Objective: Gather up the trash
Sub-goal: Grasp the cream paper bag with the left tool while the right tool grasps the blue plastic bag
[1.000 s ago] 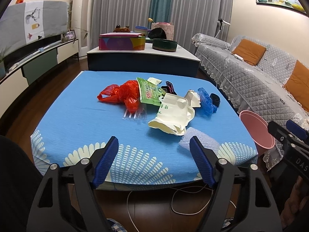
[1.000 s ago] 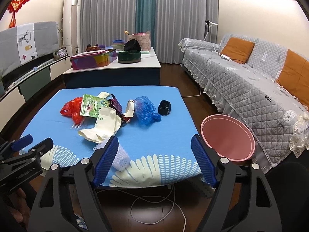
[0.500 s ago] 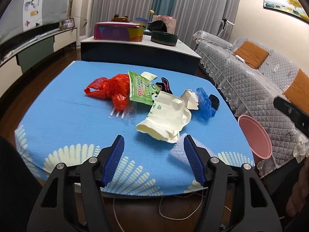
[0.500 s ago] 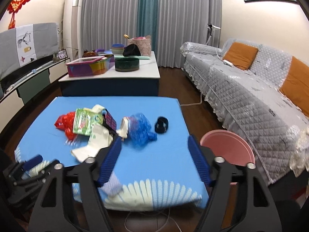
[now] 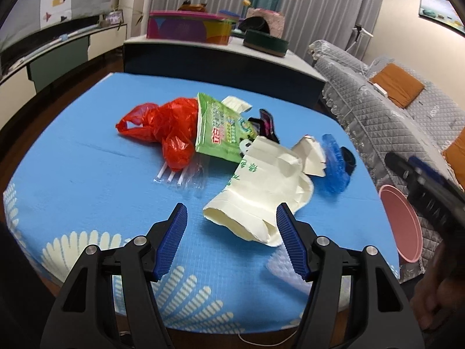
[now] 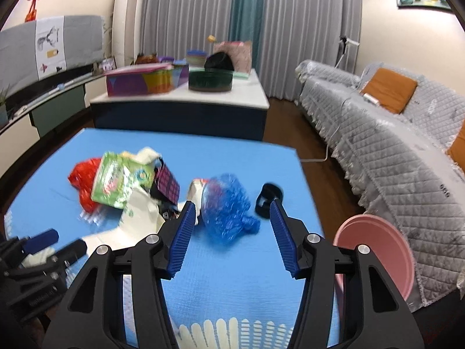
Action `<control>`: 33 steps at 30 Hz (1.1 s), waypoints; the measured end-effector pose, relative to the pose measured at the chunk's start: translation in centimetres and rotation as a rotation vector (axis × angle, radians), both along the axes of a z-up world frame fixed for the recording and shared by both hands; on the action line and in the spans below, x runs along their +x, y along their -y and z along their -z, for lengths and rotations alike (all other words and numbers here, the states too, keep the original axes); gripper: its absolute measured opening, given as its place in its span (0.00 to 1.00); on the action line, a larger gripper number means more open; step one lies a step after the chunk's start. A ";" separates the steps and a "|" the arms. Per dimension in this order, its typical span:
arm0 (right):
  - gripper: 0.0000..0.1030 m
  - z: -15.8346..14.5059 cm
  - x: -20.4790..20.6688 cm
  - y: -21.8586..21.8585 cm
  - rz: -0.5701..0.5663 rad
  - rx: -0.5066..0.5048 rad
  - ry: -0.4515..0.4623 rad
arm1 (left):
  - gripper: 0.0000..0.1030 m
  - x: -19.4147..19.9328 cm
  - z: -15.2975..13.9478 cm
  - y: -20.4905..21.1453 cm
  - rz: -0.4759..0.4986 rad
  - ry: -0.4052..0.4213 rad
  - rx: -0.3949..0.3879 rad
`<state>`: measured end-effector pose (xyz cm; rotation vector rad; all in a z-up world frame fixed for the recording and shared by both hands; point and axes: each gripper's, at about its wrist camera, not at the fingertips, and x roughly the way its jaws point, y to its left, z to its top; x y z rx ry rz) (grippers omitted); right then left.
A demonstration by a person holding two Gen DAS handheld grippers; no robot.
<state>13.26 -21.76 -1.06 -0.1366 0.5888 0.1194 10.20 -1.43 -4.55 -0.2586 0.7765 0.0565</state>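
While both grippers gape empty, the left gripper point(image 5: 231, 232) frames the cream bag point(image 5: 261, 192); the right gripper point(image 6: 231, 232) frames the blue bag point(image 6: 226, 206), mid-table.

On the blue table point(image 5: 72, 174) lay 1 red plastic bag point(image 5: 165, 125), 1 green packet point(image 5: 221, 131), 1 cream paper bag point(image 5: 261, 192), 1 blue crumpled bag point(image 6: 226, 206), 1 black ring point(image 6: 268, 196) and 1 clear sleeve of straws point(image 5: 186, 176). Beside the table stood 1 pink bin point(image 6: 377, 250). 2 grippers were present: left gripper point(image 5: 231, 232), right gripper point(image 6: 229, 226).
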 end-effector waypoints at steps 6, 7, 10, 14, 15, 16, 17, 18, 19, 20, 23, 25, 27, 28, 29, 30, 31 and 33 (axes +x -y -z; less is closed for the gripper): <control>0.51 3.2 2.8 -0.8 -0.015 -0.016 -0.066 | 0.61 1.9 1.6 -0.2 -0.014 -0.044 -0.038; 0.51 3.8 3.4 -1.1 -0.017 -0.022 -0.080 | 0.61 2.1 1.9 -0.2 -0.016 -0.050 -0.045; 0.48 5.1 4.2 -1.3 -0.020 -0.033 -0.110 | 0.61 2.8 2.8 -0.2 -0.021 -0.077 -0.057; 0.41 6.4 5.1 -1.9 -0.031 -0.053 -0.144 | 0.59 3.2 3.3 -0.3 -0.020 -0.091 -0.077; 0.37 6.6 5.3 -2.0 -0.033 -0.056 -0.150 | 0.57 3.3 3.4 -0.3 -0.017 -0.091 -0.081; 0.33 6.7 5.4 -2.1 -0.035 -0.057 -0.154 | 0.54 3.4 3.4 -0.2 -0.014 -0.092 -0.086; 0.31 6.8 5.5 -2.1 -0.038 -0.057 -0.157 | 0.52 3.6 3.4 -0.2 -0.012 -0.092 -0.089; 0.26 6.9 5.6 -2.1 -0.040 -0.059 -0.159 | 0.51 3.7 3.4 -0.2 -0.011 -0.091 -0.091; 0.22 6.9 5.7 -2.2 -0.042 -0.060 -0.160 | 0.48 3.7 3.4 -0.2 -0.011 -0.086 -0.096; 0.20 6.9 5.8 -2.2 -0.045 -0.060 -0.162 | 0.45 3.8 3.3 -0.1 -0.011 -0.082 -0.098; 0.09 6.8 5.7 -2.3 -0.054 -0.057 -0.161 | 0.38 3.8 3.0 -0.2 -0.014 -0.064 -0.099; 0.04 6.6 5.7 -2.2 -0.055 -0.056 -0.155 | 0.34 3.9 2.7 -0.3 -0.018 -0.051 -0.098; 0.03 6.4 5.6 -2.0 -0.051 -0.055 -0.146 | 0.31 4.0 2.5 -0.4 -0.024 -0.040 -0.098; 0.02 6.2 5.6 -1.8 -0.048 -0.052 -0.141 | 0.30 4.1 2.4 -0.4 -0.026 -0.033 -0.097; 0.02 6.1 5.5 -1.6 -0.046 -0.050 -0.137 | 0.28 4.2 2.3 -0.5 -0.029 -0.025 -0.096; 0.02 5.8 5.4 -1.5 -0.044 -0.045 -0.132 | 0.27 4.3 2.1 -0.5 -0.033 -0.014 -0.094; 0.01 5.7 5.4 -1.3 -0.042 -0.043 -0.128 | 0.26 4.3 1.9 -0.5 -0.037 -0.003 -0.089; 0.01 5.2 5.1 -1.0 -0.036 -0.041 -0.112 | 0.24 4.3 1.6 -0.5 -0.042 0.017 -0.081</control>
